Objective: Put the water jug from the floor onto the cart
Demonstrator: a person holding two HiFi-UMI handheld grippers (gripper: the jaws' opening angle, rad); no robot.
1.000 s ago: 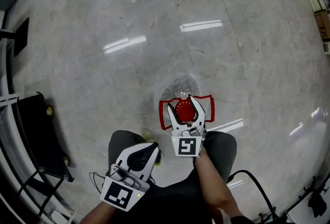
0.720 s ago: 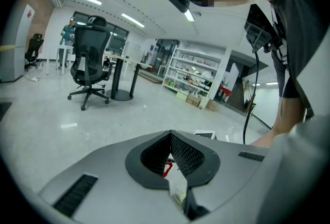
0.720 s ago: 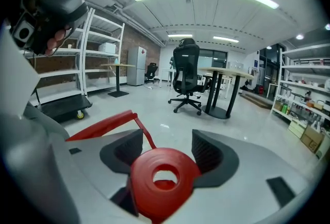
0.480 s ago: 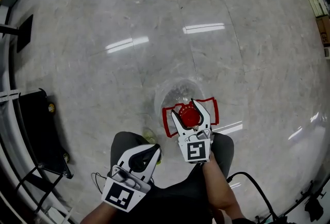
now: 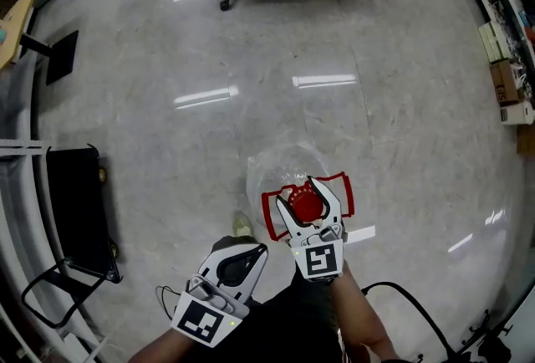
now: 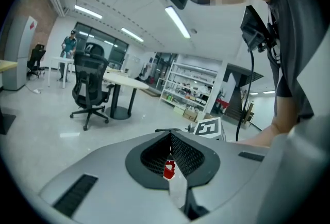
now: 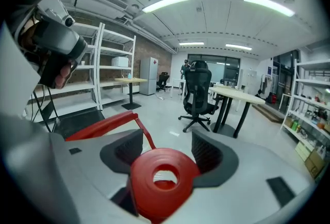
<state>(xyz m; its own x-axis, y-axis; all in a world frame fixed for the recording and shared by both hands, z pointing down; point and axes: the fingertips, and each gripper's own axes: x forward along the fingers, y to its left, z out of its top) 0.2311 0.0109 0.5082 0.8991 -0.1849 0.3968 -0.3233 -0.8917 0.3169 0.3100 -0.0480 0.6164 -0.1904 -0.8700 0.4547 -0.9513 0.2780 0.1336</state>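
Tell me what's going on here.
A person is standing on a polished floor with a gripper in each hand. The right gripper is closed around the neck of a clear water jug, just under its red cap. Whether the jug has left the floor can't be told. The left gripper is shut, empty and held close to the body. The jug is not yet on a cart.
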